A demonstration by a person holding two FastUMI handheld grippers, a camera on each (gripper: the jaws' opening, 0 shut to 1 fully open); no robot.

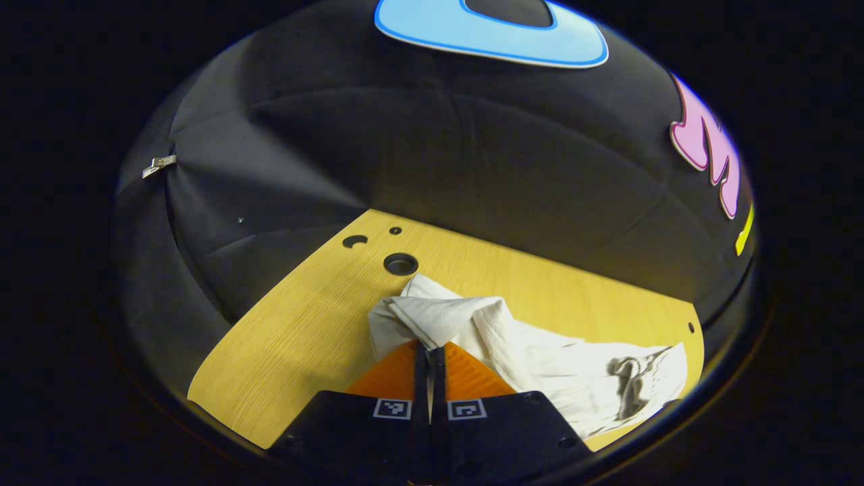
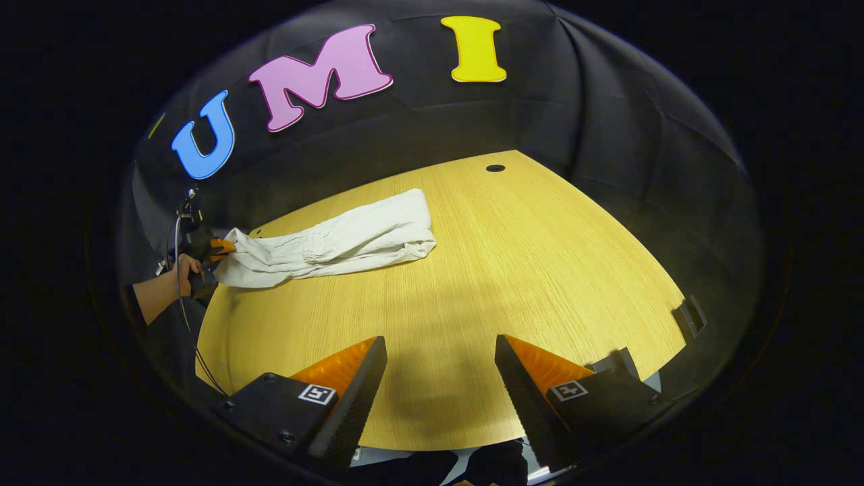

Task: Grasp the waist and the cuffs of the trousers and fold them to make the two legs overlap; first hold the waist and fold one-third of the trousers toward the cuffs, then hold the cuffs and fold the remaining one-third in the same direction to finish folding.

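Observation:
White trousers (image 2: 337,243) lie in a long strip on the wooden table (image 2: 513,270), toward its far left in the right gripper view. My left gripper (image 1: 430,351) is shut on one bunched end of the trousers (image 1: 472,324), lifting the cloth a little above the table (image 1: 297,324). In the right gripper view that same left gripper (image 2: 219,251) shows at the strip's left end, held by a hand (image 2: 177,270). My right gripper (image 2: 440,351) hovers open over bare table near the front edge, well apart from the cloth, nothing between its fingers.
The table has round holes near its far corner (image 1: 400,263) and one at the back (image 2: 495,167). Black cloth walls close in behind the table. A small metal clip (image 1: 158,164) hangs on the wall at left. A cable (image 2: 182,290) trails from the left gripper.

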